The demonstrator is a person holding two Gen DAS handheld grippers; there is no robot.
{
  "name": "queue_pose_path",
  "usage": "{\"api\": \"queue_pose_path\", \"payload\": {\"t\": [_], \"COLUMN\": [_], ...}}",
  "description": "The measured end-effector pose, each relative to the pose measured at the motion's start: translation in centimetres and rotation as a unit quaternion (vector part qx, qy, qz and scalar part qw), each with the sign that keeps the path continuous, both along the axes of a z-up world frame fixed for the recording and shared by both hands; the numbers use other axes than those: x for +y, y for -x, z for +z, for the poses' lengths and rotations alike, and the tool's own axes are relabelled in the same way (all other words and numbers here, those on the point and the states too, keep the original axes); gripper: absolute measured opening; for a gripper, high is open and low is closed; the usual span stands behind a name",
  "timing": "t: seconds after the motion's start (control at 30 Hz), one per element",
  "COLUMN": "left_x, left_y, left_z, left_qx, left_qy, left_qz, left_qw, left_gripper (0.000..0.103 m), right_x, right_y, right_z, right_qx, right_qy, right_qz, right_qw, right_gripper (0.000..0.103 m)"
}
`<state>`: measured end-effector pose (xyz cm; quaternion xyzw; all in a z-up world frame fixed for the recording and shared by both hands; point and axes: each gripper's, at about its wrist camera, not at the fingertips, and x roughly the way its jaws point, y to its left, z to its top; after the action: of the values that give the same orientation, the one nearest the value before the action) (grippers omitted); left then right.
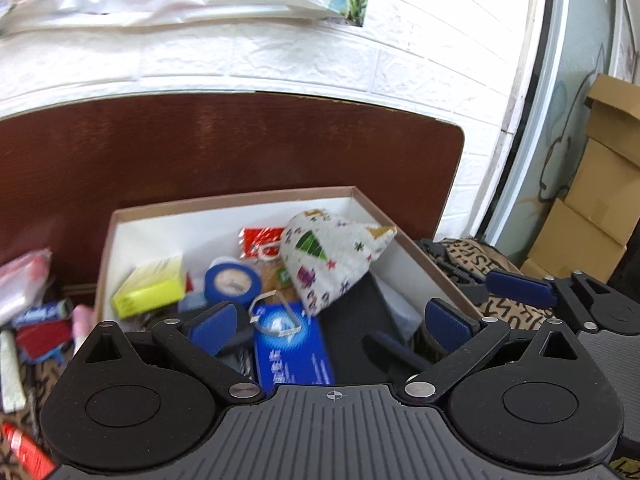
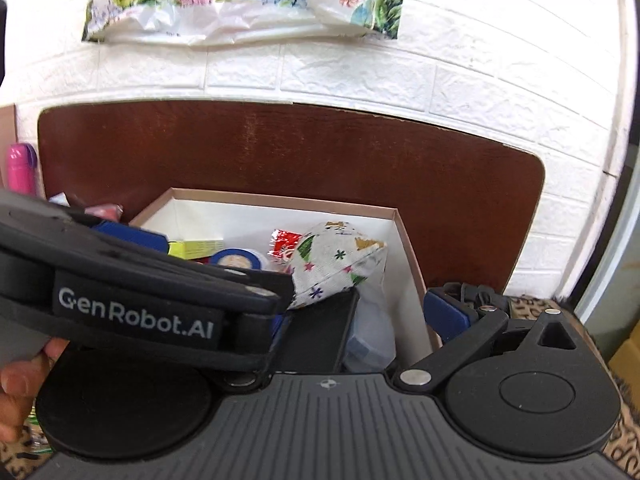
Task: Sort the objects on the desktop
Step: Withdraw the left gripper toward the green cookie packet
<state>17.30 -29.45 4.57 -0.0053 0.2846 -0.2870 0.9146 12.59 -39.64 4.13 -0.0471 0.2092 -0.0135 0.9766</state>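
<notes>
A shallow cardboard box holds a white patterned fabric pouch, a blue tape roll, a yellow carton, a red packet, a blue pack and a black flat item. My left gripper hovers open over the box's near side, its pads pressing on nothing. My right gripper is open beside it at the box's right corner. One right finger shows; the left gripper's strapped body hides the other.
Loose packets and a plastic bag lie left of the box on a patterned cloth. A brown board stands behind the box against a white brick wall. Cardboard boxes are stacked at the right. A pink bottle stands far left.
</notes>
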Motion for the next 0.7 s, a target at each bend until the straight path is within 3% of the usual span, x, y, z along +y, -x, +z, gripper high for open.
{"api": "queue_pose_path", "payload": {"t": [0.17, 0.37, 0.7], "left_x": [2.2, 4.6, 9.9], "left_y": [3.2, 7.9, 13.1], "left_z": [-0.1, -0.4, -2.2], "left_qx": [-0.002, -0.034, -0.016], "left_qy": [0.003, -0.012, -0.004], "left_qz": [0.010, 0.019, 0.047], "left_qw": [0.9999, 0.9992, 0.9988], "left_gripper": [0.103, 0.103, 0.103], "right_x": [1.2, 3.6, 7.1], "right_y": [2.9, 7.1, 11.6], "right_z": [-0.2, -1.1, -2.8], "right_qx": [-0.023, -0.044, -0.029], "right_qy": [0.003, 0.011, -0.030], "right_qz": [-0.009, -0.002, 0.035], "right_qw": [1.000, 0.999, 0.999], "right_gripper": [0.103, 0.103, 0.103]}}
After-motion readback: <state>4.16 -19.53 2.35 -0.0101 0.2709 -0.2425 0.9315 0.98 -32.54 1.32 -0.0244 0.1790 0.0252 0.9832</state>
